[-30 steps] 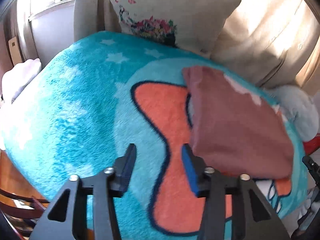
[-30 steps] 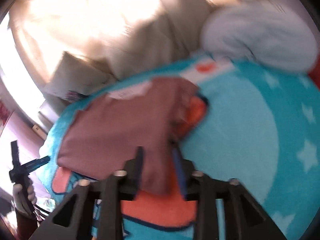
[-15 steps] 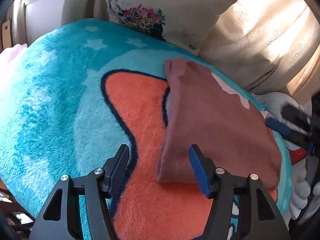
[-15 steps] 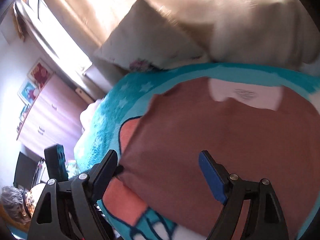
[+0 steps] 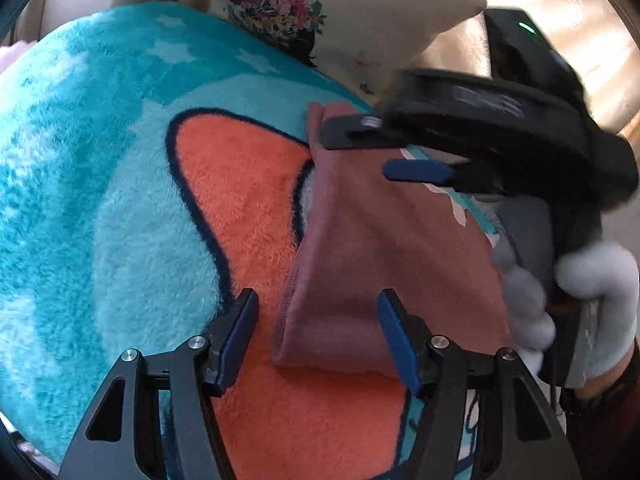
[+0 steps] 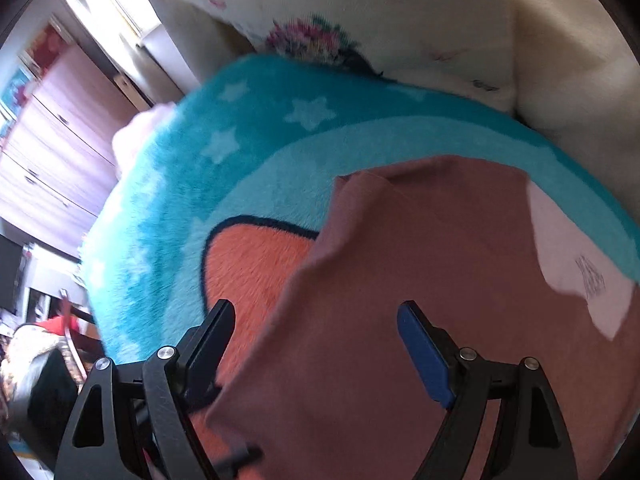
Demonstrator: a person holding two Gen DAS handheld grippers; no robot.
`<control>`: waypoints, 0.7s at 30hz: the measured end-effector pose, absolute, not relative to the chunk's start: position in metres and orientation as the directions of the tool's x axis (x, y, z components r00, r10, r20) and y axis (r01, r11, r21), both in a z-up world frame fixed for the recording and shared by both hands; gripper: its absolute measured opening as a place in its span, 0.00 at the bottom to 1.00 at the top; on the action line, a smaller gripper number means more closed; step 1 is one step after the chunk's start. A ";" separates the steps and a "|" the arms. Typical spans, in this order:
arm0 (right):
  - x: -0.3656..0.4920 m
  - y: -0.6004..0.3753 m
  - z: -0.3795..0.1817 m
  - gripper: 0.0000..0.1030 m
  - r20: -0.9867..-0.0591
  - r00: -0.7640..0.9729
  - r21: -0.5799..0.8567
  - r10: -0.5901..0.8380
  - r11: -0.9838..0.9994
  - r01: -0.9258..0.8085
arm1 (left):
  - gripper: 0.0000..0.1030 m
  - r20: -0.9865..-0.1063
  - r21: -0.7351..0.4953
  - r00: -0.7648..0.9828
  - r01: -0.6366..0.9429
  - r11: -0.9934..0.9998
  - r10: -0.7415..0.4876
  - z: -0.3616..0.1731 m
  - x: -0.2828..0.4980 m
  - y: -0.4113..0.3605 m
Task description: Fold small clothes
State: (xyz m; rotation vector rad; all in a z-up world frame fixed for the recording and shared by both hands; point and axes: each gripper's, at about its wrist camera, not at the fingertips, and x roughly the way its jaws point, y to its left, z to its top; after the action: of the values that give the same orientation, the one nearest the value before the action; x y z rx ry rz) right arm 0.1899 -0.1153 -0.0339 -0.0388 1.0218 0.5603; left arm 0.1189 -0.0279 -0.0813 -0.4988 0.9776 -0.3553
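A folded dusty-pink garment [image 5: 380,256] lies flat on a teal blanket [image 5: 100,160], with a white patch [image 6: 568,264] at its far edge. My left gripper [image 5: 316,304] stands open just over the garment's near left corner, and the pads do not press on the cloth. My right gripper [image 6: 316,312] is open wide above the garment [image 6: 400,320], near its far left corner and left edge. In the left wrist view, the right gripper [image 5: 356,152] reaches in from the right, held by a white-gloved hand [image 5: 592,304].
The blanket carries a big orange shape [image 5: 248,208] outlined in dark blue. A cream pillow with a flower print [image 5: 360,20] leans at the back, with beige curtains [image 5: 580,20] to its right. A brown wardrobe [image 6: 60,132] stands beyond the bed's left side.
My right gripper let go of the garment's edge, opened wide and swung across to the far left corner. My left gripper widened and sank toward the near left corner.
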 end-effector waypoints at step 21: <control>0.159 -0.114 -0.028 0.13 -0.816 0.528 -0.037 0.236 0.890 -0.455 | 0.06 -0.610 -0.665 0.508 0.091 0.741 -0.609 -0.053 0.100 -0.057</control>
State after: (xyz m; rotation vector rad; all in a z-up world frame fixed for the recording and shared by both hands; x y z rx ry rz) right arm 0.1588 -0.1136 -0.0284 -0.2595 0.9284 0.4181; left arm 0.0997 -0.0575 -0.0532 -0.6162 0.9543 -0.4550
